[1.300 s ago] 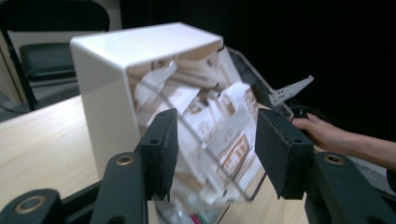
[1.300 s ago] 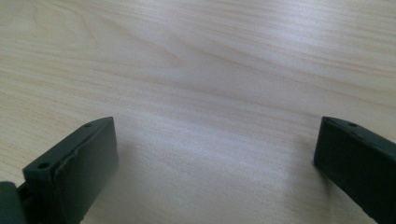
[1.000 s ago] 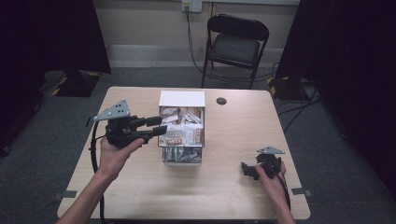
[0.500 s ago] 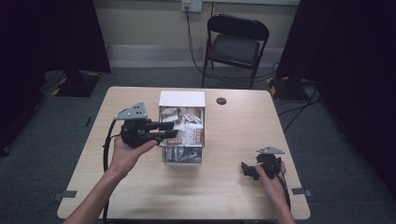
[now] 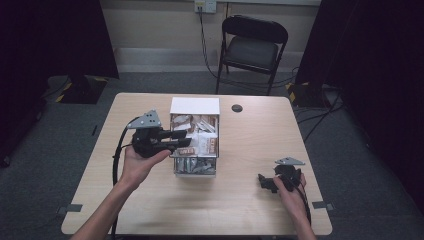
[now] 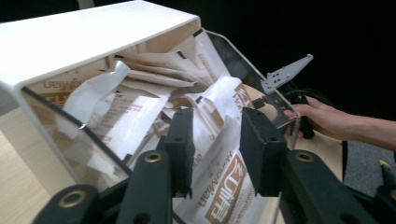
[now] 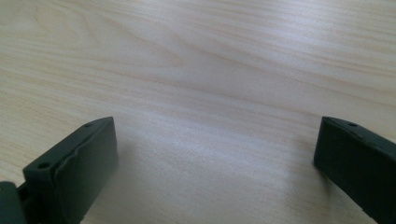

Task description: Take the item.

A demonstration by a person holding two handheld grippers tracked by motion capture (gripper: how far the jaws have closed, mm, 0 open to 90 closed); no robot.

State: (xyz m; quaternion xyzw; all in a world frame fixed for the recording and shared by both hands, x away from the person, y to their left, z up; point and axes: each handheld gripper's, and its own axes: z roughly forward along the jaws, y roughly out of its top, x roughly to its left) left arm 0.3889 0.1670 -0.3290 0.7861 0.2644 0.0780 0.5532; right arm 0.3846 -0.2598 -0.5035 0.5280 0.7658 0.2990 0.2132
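I hold my left hand-held gripper [image 5: 181,140] level over the left side of the clear box [image 5: 195,167], its jaws parted with a moderate gap and nothing between them, aligned on a packet [image 6: 224,182] as if to pinch it. My right hand-held gripper [image 5: 264,181] rests on the bench [image 5: 240,210] near its right front edge, jaws wide apart, well clear of the box, apparently parked. The box stands mid-bench, under a white lid [image 5: 195,105] at its far end. It holds a loose heap of white and brown printed packets, creased and overlapping.
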